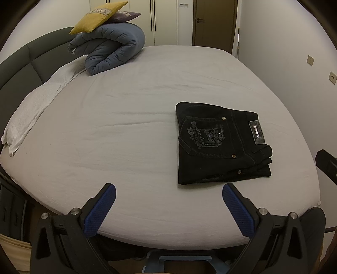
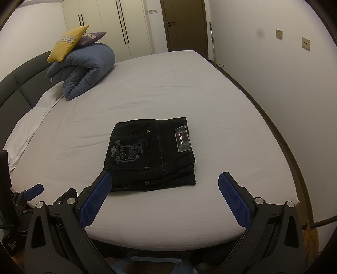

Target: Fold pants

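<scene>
Black pants [image 1: 221,145] lie folded into a compact rectangle on the grey bed sheet [image 1: 126,134], back pocket print and waistband patch facing up. They also show in the right wrist view [image 2: 150,153]. My left gripper [image 1: 168,190] is open and empty, held over the bed's near edge, to the left of and in front of the pants. My right gripper [image 2: 165,179] is open and empty, just in front of the pants, its left finger [image 2: 94,200] near their near-left corner. Neither touches the pants.
A rolled blue duvet [image 1: 111,50] with a yellow cushion [image 1: 99,16] and a purple cushion on top sits at the bed's far left by the dark headboard [image 1: 19,61]. A white pillow [image 1: 35,105] lies on the left. A wall [image 2: 284,94] runs along the right.
</scene>
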Demonstrator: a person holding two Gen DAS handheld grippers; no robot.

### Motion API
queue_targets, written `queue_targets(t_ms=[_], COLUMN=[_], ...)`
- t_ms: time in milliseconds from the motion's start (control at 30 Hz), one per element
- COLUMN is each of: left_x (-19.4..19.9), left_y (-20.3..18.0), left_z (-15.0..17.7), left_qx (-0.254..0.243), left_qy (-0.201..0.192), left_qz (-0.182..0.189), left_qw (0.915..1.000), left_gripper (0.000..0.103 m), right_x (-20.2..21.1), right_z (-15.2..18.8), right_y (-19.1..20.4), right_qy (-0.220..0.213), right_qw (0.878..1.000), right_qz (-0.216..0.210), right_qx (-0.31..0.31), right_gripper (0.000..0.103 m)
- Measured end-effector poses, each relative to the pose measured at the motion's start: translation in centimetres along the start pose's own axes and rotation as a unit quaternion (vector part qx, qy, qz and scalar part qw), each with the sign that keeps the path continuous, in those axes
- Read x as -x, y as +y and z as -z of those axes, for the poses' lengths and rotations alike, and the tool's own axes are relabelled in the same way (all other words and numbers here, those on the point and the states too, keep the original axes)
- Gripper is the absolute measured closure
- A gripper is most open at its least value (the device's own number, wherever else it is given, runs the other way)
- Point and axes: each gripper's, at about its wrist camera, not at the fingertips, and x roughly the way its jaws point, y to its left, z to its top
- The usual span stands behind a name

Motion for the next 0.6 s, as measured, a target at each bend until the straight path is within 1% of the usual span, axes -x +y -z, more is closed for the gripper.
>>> queue_targets(t_ms=[600], left_x=[0.12], left_y=[0.43], left_z=[0.08], left_qx=[-0.005], left_qy=[0.002], left_qz=[0.002], left_qw=[1.0], left_gripper=[0.0], right_x=[0.13], right_z=[0.25], right_y=[-0.15], right_qy=[0.002], right_qw=[1.0], right_qz=[0.001], right_qx=[-0.002], right_gripper=[0.0])
